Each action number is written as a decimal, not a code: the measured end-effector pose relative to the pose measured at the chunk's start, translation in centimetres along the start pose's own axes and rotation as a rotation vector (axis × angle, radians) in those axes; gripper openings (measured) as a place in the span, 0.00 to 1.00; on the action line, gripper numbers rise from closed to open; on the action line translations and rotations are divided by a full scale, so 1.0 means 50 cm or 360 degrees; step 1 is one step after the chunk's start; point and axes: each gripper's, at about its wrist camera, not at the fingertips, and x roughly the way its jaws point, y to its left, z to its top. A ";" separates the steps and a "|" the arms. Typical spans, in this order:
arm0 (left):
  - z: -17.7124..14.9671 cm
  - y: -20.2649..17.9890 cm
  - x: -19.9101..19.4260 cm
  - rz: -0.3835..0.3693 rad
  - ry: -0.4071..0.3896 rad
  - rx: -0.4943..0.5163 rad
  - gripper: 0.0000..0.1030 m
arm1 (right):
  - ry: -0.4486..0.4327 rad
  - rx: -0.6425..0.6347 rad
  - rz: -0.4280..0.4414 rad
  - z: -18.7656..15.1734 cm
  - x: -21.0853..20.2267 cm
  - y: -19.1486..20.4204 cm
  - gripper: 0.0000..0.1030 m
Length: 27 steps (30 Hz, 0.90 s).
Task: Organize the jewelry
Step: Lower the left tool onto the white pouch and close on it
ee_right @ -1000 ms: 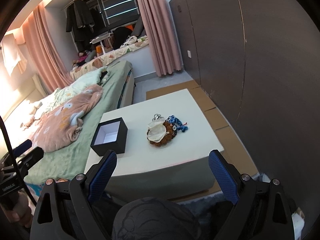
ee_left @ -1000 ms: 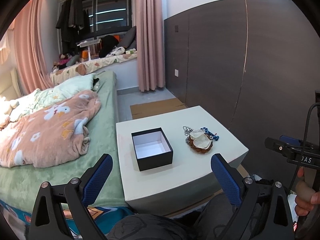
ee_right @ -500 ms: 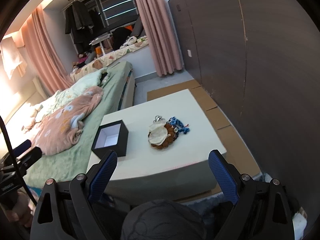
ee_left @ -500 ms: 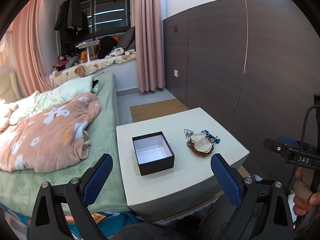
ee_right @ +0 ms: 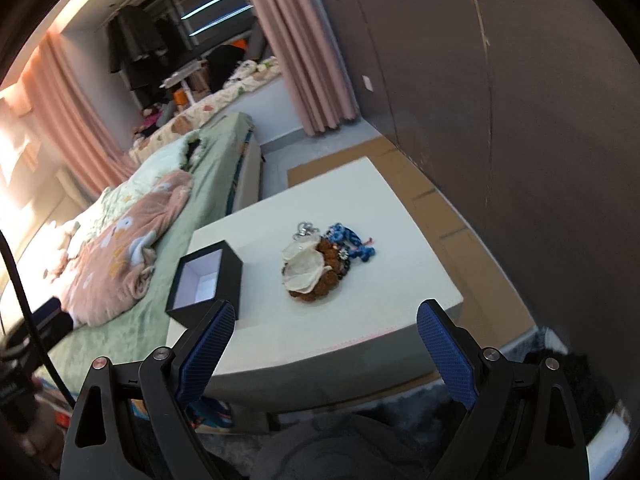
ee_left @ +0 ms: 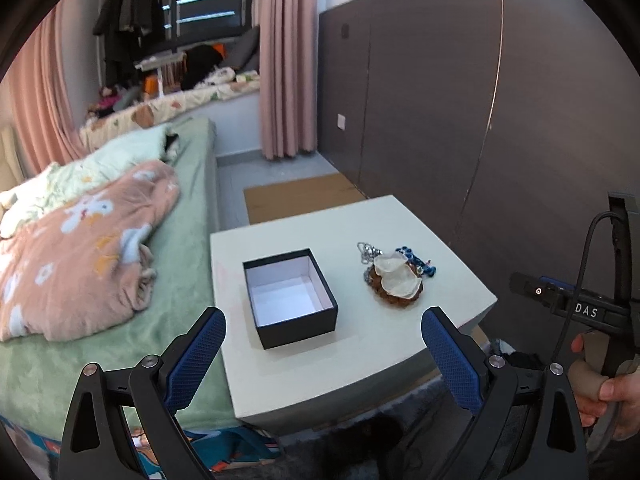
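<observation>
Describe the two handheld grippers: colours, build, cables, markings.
Both the left gripper and right gripper have black linkage arms with silver pivot screws and blue textured finger pads. From the left view, the right gripper's body is black, lettered "DAS", with a black cable and a beige handle.

One black box (ee_left: 290, 298); one table (ee_left: 360, 360); one jewelry pile (ee_left: 394, 278); two tools, left (ee_left: 322, 354), right (ee_right: 322, 350).

I am in a home bedroom: a bed (ee_left: 120, 280) with rumpled blankets (ee_left: 80, 248), pink curtains (ee_left: 286, 60), clothes hanging (ee_left: 124, 20) by the window, a low white table (ee_left: 360, 360).
</observation>
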 end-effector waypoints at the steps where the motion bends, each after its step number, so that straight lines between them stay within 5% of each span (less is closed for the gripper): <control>1: 0.004 0.002 0.010 -0.0007 0.0007 0.0001 0.96 | 0.0008 0.0007 0.0002 0.003 0.007 -0.005 0.91; 8: 0.034 -0.009 0.088 -0.0147 0.0059 -0.0021 0.95 | 0.0034 0.0072 -0.0008 0.027 0.051 -0.032 0.91; 13: 0.055 -0.038 0.150 -0.0249 0.0122 -0.0013 0.82 | 0.0063 0.0160 0.0007 0.044 0.088 -0.066 0.91; 22: 0.078 -0.103 0.281 -0.0316 0.0295 0.0105 0.75 | 0.0061 0.0387 0.0117 0.065 0.143 -0.123 0.91; 27: 0.084 -0.135 0.355 -0.0364 0.0405 0.0154 0.71 | 0.0029 0.0470 0.0065 0.052 0.166 -0.165 0.91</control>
